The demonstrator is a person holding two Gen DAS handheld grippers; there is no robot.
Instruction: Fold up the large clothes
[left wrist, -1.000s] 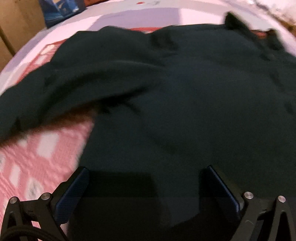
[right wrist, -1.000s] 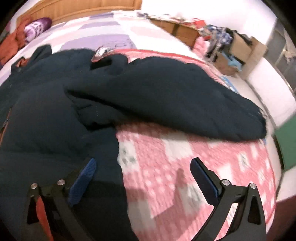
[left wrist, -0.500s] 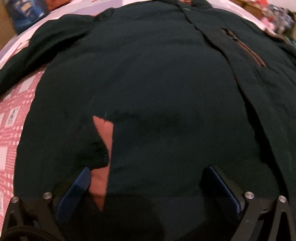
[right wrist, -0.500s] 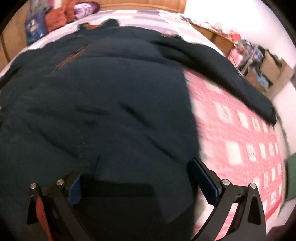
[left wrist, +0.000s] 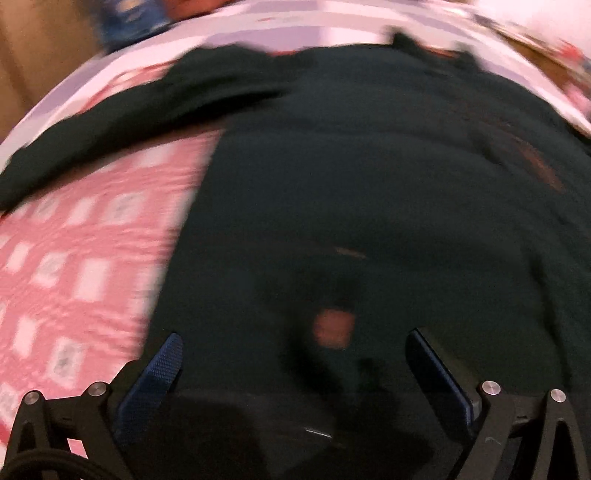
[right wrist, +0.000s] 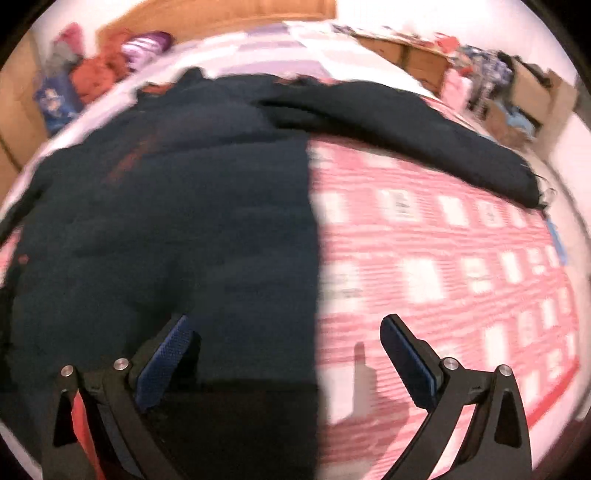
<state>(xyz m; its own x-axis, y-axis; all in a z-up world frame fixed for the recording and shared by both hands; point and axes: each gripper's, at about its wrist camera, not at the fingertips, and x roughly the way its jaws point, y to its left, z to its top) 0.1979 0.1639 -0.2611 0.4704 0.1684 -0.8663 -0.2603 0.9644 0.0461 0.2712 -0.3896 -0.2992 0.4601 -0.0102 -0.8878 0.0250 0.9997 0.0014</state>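
Observation:
A large dark jacket (left wrist: 369, 184) lies spread on a pink checked bedspread (left wrist: 74, 251), collar at the far end. One sleeve (left wrist: 110, 125) stretches out to the left in the left wrist view. The other sleeve (right wrist: 424, 136) reaches right in the right wrist view, over the bedspread (right wrist: 461, 277). My left gripper (left wrist: 291, 350) is open above the jacket's near hem, nothing between its fingers. My right gripper (right wrist: 284, 332) is open too, straddling the jacket's (right wrist: 177, 206) right edge. Both views are blurred by motion.
A wooden headboard (right wrist: 221, 14) stands at the far end, with a pile of red and purple clothes (right wrist: 122, 59) at the bed's far left. Cardboard boxes and clutter (right wrist: 517, 85) sit beyond the bed's right side. A blue item (left wrist: 129, 18) lies far left.
Both cameras have pulled back and swung outward over the jacket's lower part: the pink bedspread shows again on the left and on the right. Both grippers stay open and empty.

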